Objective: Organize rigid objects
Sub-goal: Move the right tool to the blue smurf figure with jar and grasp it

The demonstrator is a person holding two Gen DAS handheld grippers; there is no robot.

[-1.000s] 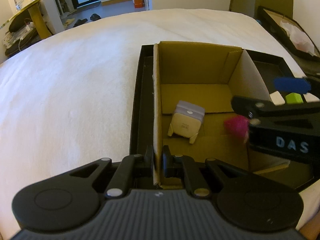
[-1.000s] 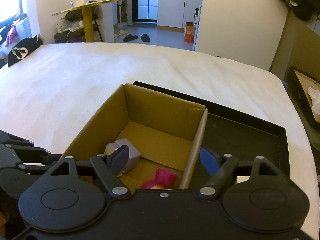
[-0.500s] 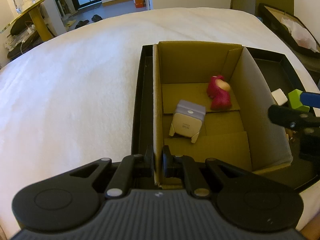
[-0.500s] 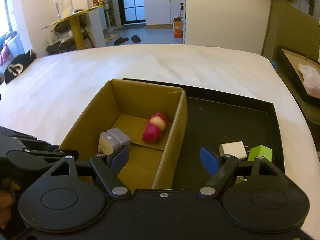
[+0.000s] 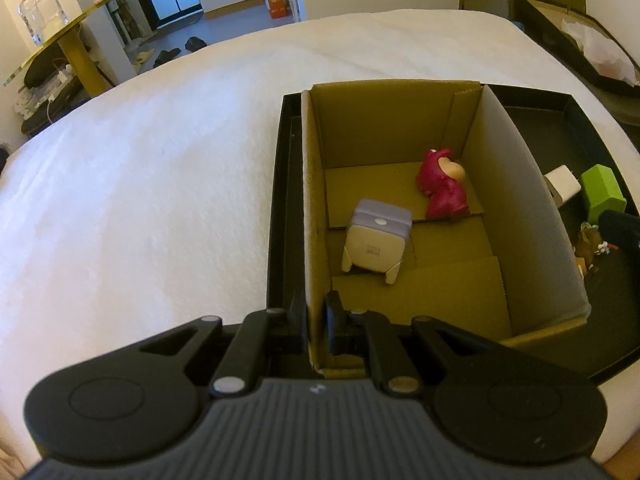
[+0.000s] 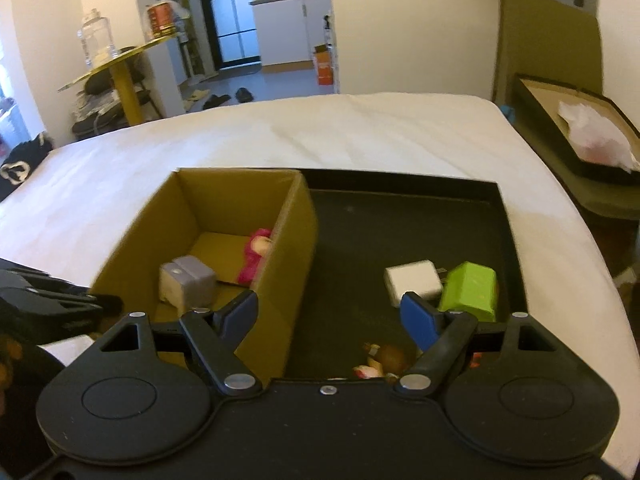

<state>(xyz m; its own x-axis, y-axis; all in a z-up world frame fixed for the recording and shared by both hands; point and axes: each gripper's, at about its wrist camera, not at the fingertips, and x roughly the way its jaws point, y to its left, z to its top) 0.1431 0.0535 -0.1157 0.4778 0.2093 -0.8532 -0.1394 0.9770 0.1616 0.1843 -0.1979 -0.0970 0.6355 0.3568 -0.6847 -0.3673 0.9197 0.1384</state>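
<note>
Left gripper (image 5: 316,316) pinching cardboard box (image 5: 314,200) wall at near-left corner of black tray (image 6: 502,216). Right gripper (image 6: 330,314) hovering empty, fingers spread, over tray's near edge. Green block (image 6: 470,290) and white charger (image 6: 412,280) touching there; risk: grabbing both together.

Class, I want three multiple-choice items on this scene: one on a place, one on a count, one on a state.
1. Where is the pink toy?
A in the box
B on the bed
C in the right tool

2. How many items lie in the box?
A one
B two
C four

3. The left tool is:
A open, empty
B shut on the box wall
C holding the green block

Answers:
1 A, it lies on the box floor.
2 B, the toy and the grey device.
3 B, its fingers pinch the near wall.
</note>
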